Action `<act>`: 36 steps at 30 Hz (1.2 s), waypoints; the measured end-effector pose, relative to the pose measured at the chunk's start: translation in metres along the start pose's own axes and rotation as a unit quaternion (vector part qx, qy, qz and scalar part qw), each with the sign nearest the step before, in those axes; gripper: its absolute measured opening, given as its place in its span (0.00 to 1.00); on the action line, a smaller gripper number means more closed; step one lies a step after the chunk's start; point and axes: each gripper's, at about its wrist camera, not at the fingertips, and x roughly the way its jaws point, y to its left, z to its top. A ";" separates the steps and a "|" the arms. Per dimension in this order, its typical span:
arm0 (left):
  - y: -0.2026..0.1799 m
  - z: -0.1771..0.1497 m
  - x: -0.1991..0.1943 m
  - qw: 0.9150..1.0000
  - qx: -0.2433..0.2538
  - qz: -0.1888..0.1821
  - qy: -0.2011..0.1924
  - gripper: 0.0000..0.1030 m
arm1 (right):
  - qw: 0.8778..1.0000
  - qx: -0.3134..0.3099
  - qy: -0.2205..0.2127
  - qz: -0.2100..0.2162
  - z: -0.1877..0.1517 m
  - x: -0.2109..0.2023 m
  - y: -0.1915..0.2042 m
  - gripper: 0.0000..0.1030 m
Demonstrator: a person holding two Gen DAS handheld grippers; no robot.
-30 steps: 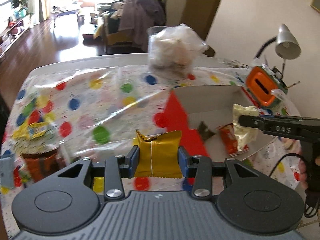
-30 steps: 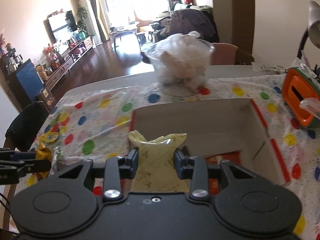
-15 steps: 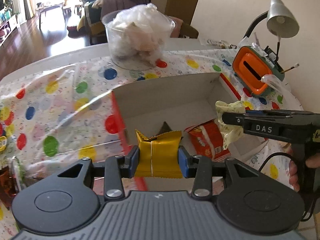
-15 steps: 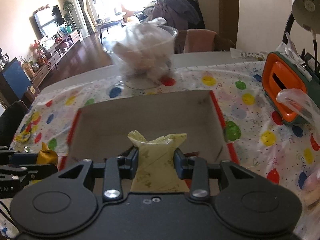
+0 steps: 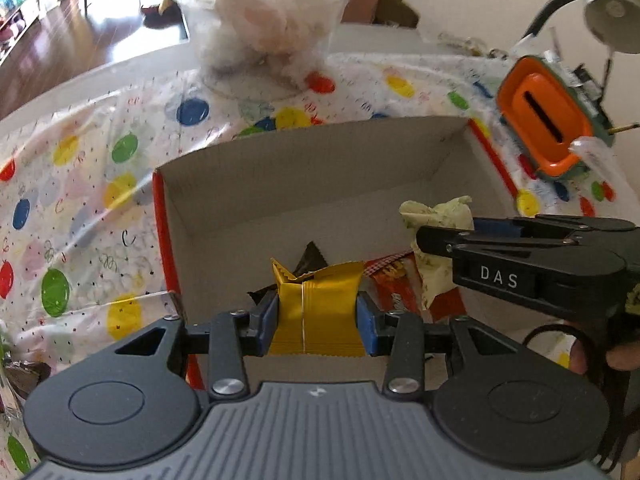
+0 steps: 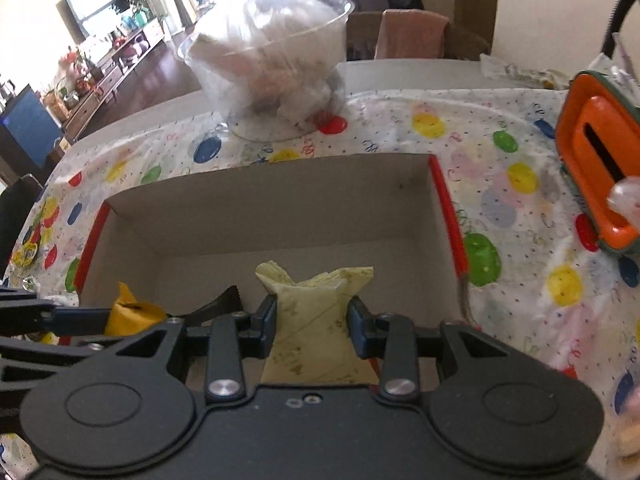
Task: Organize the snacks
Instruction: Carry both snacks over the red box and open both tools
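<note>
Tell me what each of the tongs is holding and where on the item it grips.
Left tongs pinch a gold snack packet across its middle, by both side edges. Right tongs pinch a pale green packet by its side edges, just below the crimped top.

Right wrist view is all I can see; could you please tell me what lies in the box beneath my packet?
Observer: A red snack packet lies on the floor of the box, beneath your right gripper.
Operator: Thank you. Is the left gripper square on its yellow packet?
Observer: Yes; both pads are shut on the packet's middle, over the box's near-left part.
Operator: Anything tall at far right?
Observer: A grey desk lamp rises behind the orange holder.
</note>
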 end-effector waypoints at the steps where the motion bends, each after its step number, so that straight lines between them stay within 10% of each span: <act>1: 0.000 0.003 0.006 1.000 -0.003 0.006 0.007 0.39 | 1.000 0.000 0.003 0.001 0.002 0.003 0.000 0.34; 17: 0.007 0.030 0.041 0.995 -0.031 0.012 0.091 0.40 | 0.999 -0.021 0.047 0.004 0.015 0.034 0.007 0.37; 36: 0.012 0.019 0.024 0.997 -0.050 -0.003 0.058 0.50 | 0.999 -0.012 0.028 0.010 0.010 0.007 0.003 0.54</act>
